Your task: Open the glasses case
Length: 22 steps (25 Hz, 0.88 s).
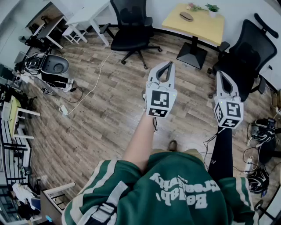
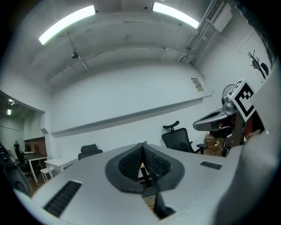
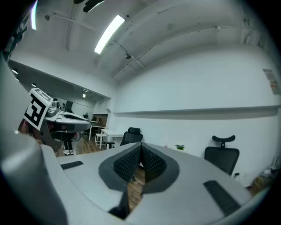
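A brown oval case [image 1: 186,16] lies on a yellow table [image 1: 199,26] at the far side of the room, beside a small potted plant [image 1: 212,9]. Both grippers are held level in the air, well short of that table. My left gripper [image 1: 166,65] is shut, its ribbed pads [image 2: 131,160] meeting at the tip with nothing between them. My right gripper [image 1: 221,74] is also shut and empty, its pads [image 3: 151,162] pressed together. Each gripper view shows the other gripper at its side, the right gripper [image 2: 219,118] in one and the left gripper [image 3: 66,116] in the other. The case shows in neither gripper view.
A black office chair [image 1: 131,30] stands left of the yellow table and another chair [image 1: 246,52] right of it. A white desk [image 1: 90,15] is at the back left. Cables and gear [image 1: 48,66] lie on the wood floor at left, more cables [image 1: 259,132] at right.
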Each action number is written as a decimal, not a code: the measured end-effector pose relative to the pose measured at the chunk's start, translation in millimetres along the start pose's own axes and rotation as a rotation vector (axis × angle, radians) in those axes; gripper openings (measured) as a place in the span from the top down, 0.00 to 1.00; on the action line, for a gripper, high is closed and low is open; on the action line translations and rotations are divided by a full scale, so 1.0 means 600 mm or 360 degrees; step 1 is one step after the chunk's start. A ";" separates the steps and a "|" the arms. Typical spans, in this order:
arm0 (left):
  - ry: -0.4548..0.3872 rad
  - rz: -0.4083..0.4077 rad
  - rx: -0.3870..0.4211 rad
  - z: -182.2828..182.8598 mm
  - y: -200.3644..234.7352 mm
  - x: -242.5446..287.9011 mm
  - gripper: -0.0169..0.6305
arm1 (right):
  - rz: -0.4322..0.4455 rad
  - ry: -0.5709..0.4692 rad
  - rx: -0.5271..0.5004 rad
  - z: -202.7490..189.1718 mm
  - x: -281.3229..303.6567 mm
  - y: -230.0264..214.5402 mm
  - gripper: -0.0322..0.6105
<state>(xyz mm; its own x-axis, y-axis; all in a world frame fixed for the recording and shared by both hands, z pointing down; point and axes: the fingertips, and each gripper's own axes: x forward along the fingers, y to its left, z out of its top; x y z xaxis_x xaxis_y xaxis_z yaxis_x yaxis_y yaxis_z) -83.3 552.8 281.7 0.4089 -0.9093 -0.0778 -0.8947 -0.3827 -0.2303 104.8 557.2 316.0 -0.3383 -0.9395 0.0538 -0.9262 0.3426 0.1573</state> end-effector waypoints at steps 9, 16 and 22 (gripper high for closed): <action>-0.0001 0.0003 -0.0004 0.004 0.002 0.004 0.95 | -0.0002 0.0004 -0.0002 0.004 0.001 -0.002 0.94; -0.0002 -0.0006 -0.0006 0.002 -0.003 0.005 0.95 | -0.0008 -0.0015 0.0017 0.001 -0.004 -0.005 0.94; 0.0016 -0.0005 -0.0001 -0.006 -0.009 0.043 0.95 | -0.0010 -0.0019 0.0038 -0.009 0.015 -0.038 0.94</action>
<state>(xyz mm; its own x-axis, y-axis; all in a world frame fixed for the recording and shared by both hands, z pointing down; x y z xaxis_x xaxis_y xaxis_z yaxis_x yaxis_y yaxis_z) -68.3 530.7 284.4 0.4098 -0.9097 -0.0676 -0.8936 -0.3855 -0.2299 123.9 541.0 318.2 -0.3345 -0.9415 0.0413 -0.9319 0.3370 0.1341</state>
